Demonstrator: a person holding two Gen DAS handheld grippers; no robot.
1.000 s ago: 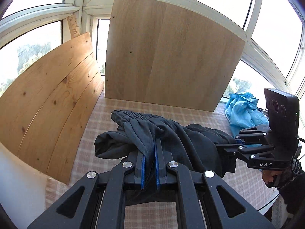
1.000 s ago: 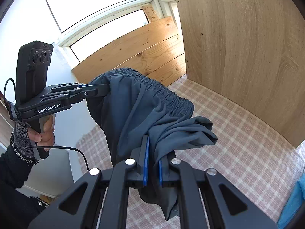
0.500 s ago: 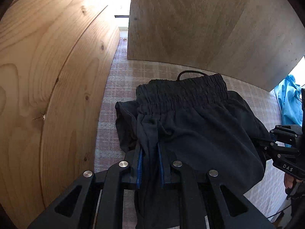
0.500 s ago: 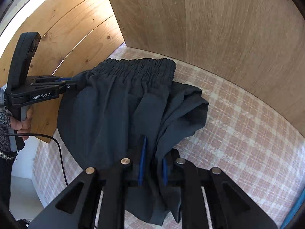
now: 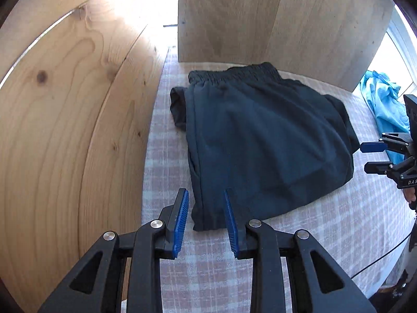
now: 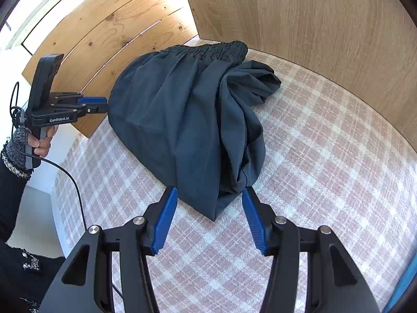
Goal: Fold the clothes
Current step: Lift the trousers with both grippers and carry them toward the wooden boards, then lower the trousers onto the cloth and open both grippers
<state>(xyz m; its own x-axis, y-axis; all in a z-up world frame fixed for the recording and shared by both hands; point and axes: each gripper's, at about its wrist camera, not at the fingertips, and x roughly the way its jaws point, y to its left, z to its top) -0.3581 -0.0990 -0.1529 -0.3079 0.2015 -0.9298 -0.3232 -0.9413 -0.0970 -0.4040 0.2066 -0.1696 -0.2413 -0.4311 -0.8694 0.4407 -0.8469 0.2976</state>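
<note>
Shorts (image 5: 263, 140) probably released: both tools' jaws just opened, hem between them; back straight off, smooth afterwards.

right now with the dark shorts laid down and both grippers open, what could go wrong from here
1. The hem corner of the dark shorts lies between the pads of the right gripper, whose jaws have just been opening; pulling back could snag it and undo the fold.
2. The same may happen at the left gripper, whose narrower gap straddles the hem.
3. The right side is bunched in loose folds, so another fold now would likely trap creases.
</note>
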